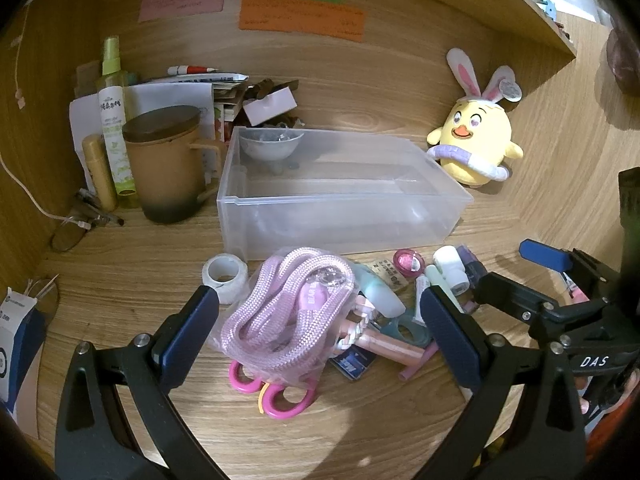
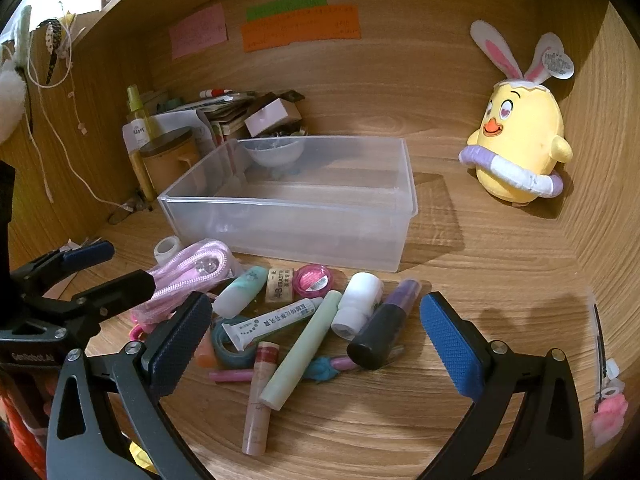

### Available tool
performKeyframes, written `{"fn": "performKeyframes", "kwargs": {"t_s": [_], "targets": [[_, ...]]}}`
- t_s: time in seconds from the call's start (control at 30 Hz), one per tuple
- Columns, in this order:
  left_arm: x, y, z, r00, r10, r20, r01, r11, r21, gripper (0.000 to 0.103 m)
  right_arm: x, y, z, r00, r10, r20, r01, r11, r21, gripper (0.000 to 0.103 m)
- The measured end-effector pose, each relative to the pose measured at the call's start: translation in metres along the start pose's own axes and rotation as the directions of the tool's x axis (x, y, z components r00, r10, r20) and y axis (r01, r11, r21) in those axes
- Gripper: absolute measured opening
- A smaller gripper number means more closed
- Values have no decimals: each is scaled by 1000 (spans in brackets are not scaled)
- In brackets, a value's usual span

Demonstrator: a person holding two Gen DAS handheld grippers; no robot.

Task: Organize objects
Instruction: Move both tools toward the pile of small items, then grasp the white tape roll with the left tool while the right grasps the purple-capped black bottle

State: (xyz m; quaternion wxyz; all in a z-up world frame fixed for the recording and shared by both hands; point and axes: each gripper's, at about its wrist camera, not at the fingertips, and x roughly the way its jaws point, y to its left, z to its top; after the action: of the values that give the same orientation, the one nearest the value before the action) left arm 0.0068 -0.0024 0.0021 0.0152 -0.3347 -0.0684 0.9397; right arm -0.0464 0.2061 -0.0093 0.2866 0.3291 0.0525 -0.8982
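Left wrist view: we are lowering the gaping left gripper (image 1: pixel 320 320) squarely over the rope (image 1: pixel 280 312) (right gripper (image 2: pixel 316 340) also gaping), aiming midway.

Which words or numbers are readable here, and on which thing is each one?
"DAS": black frame of the right gripper.
"4B": small beige eraser.
Coloured paper notes on the wooden back wall, white tube, spray bottle label: too blurred.
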Motion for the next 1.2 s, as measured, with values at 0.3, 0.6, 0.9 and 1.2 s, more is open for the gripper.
{"fn": "performKeyframes", "kwargs": {"t_s": [0.3,0.6,0.9,1.2], "targets": [[7,30,6,999,44,-20,-44,998,-45,92,7,-14,3,1000,-28,7,28,999,19,103],[35,67,17,987,116,-109,-122,991,-50,72,28,-50,5,995,-68,-67,74,994,78,77],[73,83,19,974,76,-214,-96,992,-86,59,54,-70,3,983,-90,-159,112,985,134,48],[66,87,14,973,74,-218,-90,994,-68,58,44,-77,-1,979,-76,-187,102,986,134,43]]}}
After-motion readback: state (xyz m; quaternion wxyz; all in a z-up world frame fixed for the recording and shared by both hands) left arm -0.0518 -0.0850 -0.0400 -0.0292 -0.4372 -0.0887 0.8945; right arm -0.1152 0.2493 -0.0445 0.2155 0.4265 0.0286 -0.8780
